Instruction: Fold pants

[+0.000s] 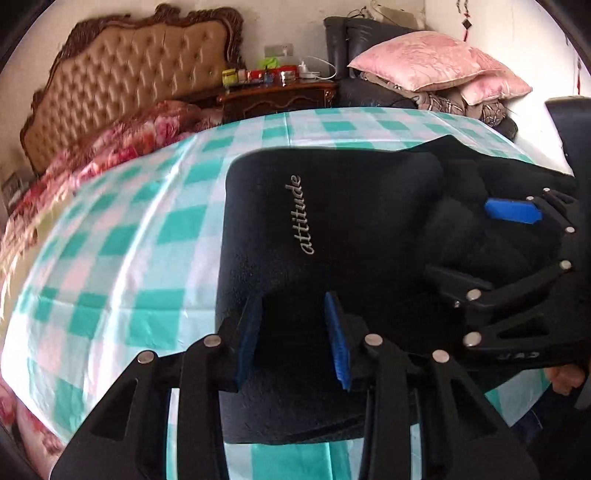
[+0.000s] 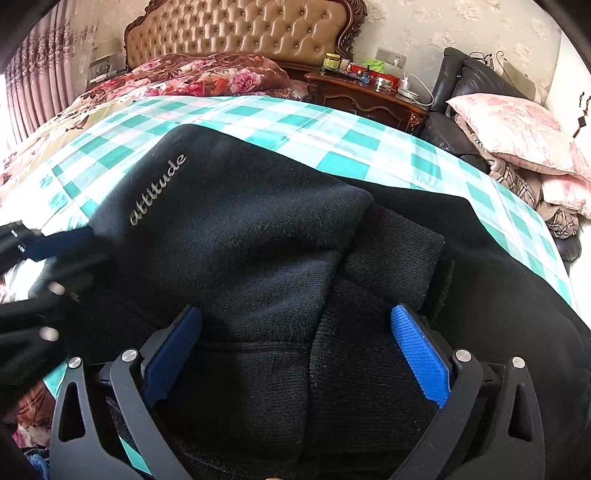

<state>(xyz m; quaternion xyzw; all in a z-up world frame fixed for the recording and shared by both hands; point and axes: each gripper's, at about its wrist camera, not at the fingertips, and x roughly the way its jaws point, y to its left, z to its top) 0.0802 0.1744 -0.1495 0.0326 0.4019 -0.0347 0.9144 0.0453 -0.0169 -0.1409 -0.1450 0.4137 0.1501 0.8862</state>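
Note:
Black pants (image 1: 332, 206) with a silver "attitude" script lie folded on the green-and-white checked sheet (image 1: 129, 240). At the bottom of the left wrist view my left gripper (image 1: 295, 332) has its blue pads closed on a fold at the near edge of the pants. The right wrist view shows the left gripper (image 2: 70, 254) blurred at the left edge of the pants (image 2: 240, 229). My right gripper (image 2: 295, 358) stands wide open over the bunched ribbed part of the pants, with fabric between its pads. It also appears as the right gripper (image 1: 458, 240) at the right of the left wrist view.
A tufted headboard (image 2: 240, 26) and a red floral blanket (image 2: 207, 74) lie beyond the checked sheet (image 2: 332, 133). A wooden nightstand (image 2: 362, 96) carries jars. Pink pillows (image 2: 517, 129) sit on a dark leather chair at the right. A hand (image 1: 565, 380) shows behind the right gripper.

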